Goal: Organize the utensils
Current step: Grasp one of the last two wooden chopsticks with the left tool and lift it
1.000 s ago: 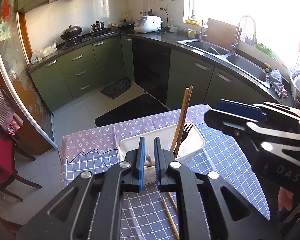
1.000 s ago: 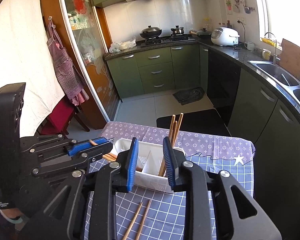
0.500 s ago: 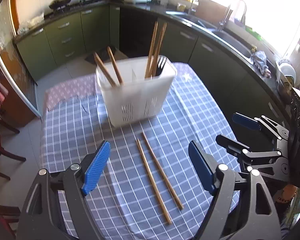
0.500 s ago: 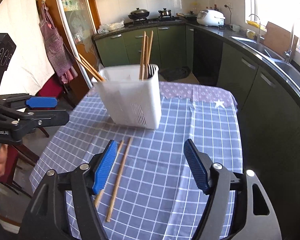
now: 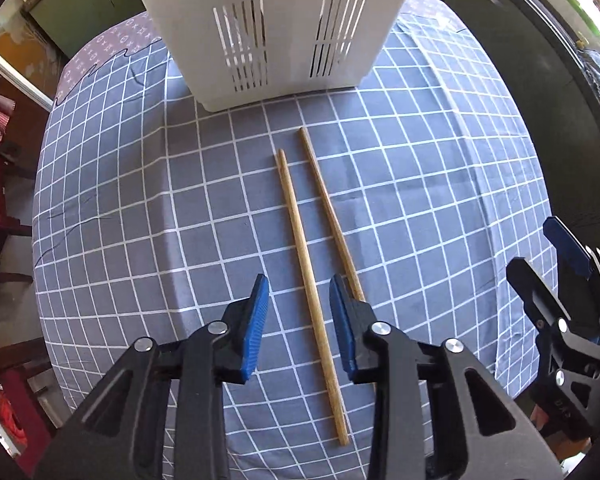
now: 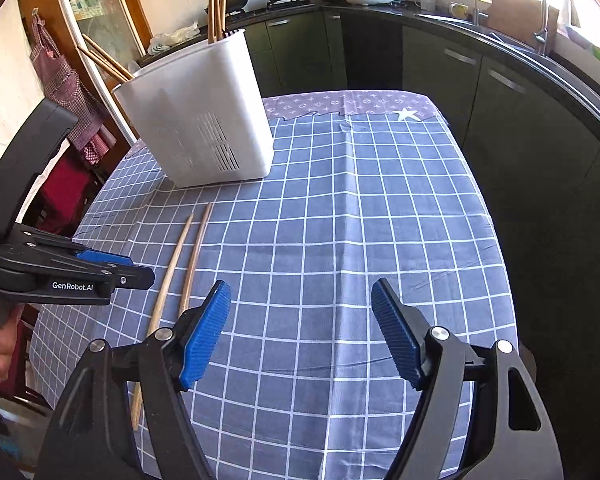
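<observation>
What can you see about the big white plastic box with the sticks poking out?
The tall white plastic utensil holder stands upright on the blue checked tablecloth, near its far end. Its walls are smooth and matte, with groups of narrow slots low down. Wooden chopsticks stick up from one end and lean out of the other, beside dark fork tines. No gripper touches it.

White utensil holder [image 5: 276, 20] cut off at the top edge, 1 chopstick's [image 5: 332, 220] near end hidden behind the left gripper's finger [image 5: 346, 334], contents unseen.
</observation>
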The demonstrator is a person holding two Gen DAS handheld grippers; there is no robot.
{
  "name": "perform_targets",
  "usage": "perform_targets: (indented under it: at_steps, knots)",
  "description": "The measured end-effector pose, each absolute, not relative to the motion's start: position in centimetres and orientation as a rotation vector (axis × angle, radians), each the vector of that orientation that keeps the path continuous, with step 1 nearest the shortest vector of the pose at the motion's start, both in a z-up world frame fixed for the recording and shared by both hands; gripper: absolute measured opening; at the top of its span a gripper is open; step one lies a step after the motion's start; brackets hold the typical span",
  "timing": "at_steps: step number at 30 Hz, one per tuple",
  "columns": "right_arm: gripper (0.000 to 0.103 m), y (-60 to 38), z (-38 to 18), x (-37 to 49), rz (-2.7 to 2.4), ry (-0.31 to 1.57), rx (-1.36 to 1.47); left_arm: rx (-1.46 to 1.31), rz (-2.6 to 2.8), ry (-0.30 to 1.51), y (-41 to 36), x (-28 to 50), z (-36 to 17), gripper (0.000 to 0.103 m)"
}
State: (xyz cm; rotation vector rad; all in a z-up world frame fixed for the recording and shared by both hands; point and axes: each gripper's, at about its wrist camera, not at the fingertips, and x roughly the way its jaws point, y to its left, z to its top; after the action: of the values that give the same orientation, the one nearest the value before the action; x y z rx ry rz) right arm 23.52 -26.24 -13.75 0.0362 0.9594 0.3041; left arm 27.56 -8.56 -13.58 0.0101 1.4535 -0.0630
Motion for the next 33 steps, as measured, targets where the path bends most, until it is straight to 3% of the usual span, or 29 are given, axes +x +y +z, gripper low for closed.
perform_targets:
  at_steps: [4,16,20,28,33]
  knots:
    - [0.072,-26.1,-14.4,23.6,0.281,0.973,0.023,0.016,-0.028,1.483,-8.6,28.2,-15.0,0.021]
    - [0.072,-26.3,-14.8,23.6,0.273,0.982,0.044,0.001,-0.022,1.504,-9.6,30.2,-15.9,0.020]
    - [0.072,-26.1,-14.8,23.6,0.275,0.985,0.045,0.009,-0.019,1.524,-10.0,30.8,-16.6,0.009]
    - [0.072,-26.0,-14.8,23.5,0.282,0.989,0.038,-0.007,-0.022,1.524,-10.0,31.0,-17.0,0.007]
    - [0.073,-25.9,-14.8,23.5,0.282,0.993,0.029,-0.011,-0.063,1.457,-8.1,29.6,-14.6,0.007]
